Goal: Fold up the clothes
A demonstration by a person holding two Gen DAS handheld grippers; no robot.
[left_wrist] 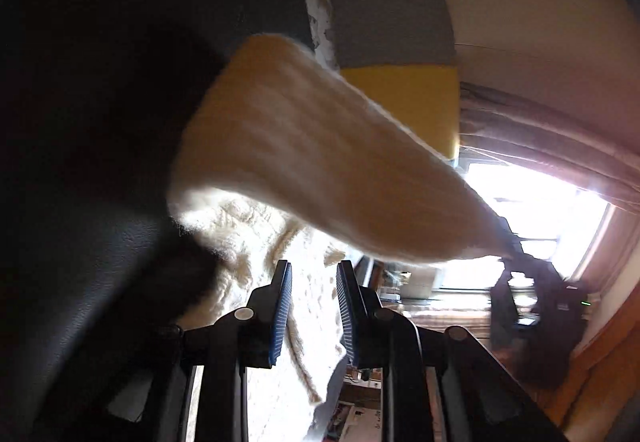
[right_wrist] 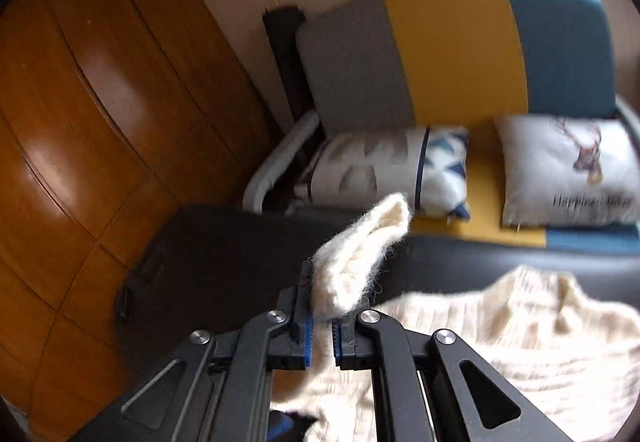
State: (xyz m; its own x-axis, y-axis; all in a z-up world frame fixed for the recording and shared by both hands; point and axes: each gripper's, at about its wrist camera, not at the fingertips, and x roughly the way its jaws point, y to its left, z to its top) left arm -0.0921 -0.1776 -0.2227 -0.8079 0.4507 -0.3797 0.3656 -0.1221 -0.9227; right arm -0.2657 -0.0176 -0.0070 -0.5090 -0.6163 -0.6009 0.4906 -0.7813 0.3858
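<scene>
A cream knit sweater lies in a heap on a black padded surface. My right gripper is shut on the end of one sleeve, and the fuzzy cuff sticks up past its blue pads. In the left wrist view that sleeve stretches, lifted, from the heap to the right gripper in front of the window. My left gripper hovers over the sweater body with its pads apart. Knit fabric shows through the gap, but neither pad presses on it.
Behind the black surface stands a sofa with grey, yellow and blue panels and two printed cushions. Wooden panelling fills the left. A bright window with curtains glares in the left wrist view.
</scene>
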